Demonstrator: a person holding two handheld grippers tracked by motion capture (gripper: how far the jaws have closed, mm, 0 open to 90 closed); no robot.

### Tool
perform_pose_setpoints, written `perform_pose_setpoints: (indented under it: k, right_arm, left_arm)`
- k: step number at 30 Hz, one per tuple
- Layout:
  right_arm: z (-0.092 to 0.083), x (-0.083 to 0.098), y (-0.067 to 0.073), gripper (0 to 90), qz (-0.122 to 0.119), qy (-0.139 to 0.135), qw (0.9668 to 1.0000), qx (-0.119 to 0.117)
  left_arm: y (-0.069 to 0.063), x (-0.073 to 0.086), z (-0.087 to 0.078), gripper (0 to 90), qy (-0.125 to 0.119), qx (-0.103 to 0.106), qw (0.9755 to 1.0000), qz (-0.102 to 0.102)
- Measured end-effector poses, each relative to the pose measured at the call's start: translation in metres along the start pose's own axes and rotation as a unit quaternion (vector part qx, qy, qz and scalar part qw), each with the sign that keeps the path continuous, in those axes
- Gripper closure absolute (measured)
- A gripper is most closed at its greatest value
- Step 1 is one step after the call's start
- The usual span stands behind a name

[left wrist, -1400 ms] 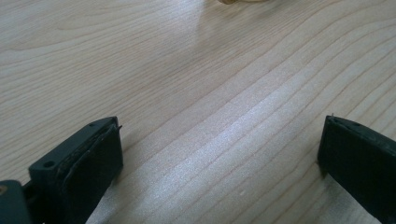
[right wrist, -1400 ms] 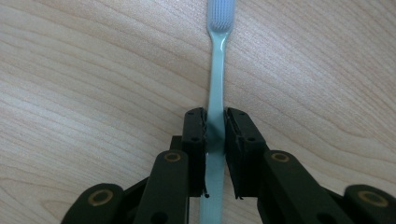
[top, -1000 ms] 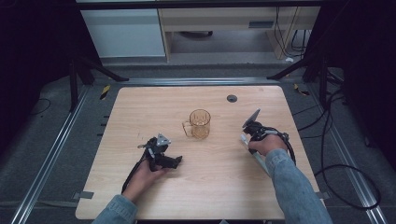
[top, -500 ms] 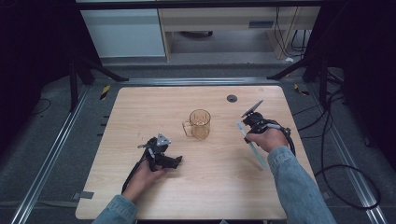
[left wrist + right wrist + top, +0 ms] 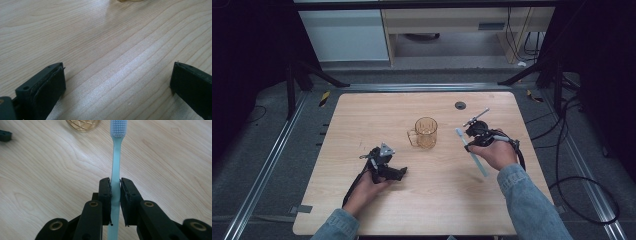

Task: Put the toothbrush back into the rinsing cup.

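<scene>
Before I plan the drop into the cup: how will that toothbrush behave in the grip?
The toothbrush looks light and thin. The right gripper clamps its smooth handle partway along, so it may pivot or slip. Its long neck might flex a little. The amber cup looks light and could tip if nudged.

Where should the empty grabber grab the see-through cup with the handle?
Grab the amber cup by its handle. It sticks out on the side facing the left gripper, whose jaws stand open, so come in level from that side; the round wall is wider.
</scene>
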State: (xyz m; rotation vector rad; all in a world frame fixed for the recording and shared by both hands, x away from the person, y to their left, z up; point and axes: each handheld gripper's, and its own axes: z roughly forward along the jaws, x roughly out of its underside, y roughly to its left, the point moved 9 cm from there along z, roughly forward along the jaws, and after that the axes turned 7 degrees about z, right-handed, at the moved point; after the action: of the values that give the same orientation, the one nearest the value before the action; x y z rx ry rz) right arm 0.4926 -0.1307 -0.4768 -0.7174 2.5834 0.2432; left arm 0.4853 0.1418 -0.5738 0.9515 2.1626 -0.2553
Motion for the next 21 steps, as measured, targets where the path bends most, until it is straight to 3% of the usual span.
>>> perform_pose_setpoints:
  k: [12,21]
  right_arm:
    - [-0.004,-0.006,0.044,79.3,-0.058,-0.058,0.9959,-0.037]
    - [-0.004,-0.014,0.064,79.3,-0.065,-0.081,0.9932,-0.053]
  left_arm:
    - [0.000,0.000,0.000,0.0,0.000,0.000,1.0000,0.000]
    - [0.000,0.000,0.000,0.0,0.000,0.000,1.0000,0.000]
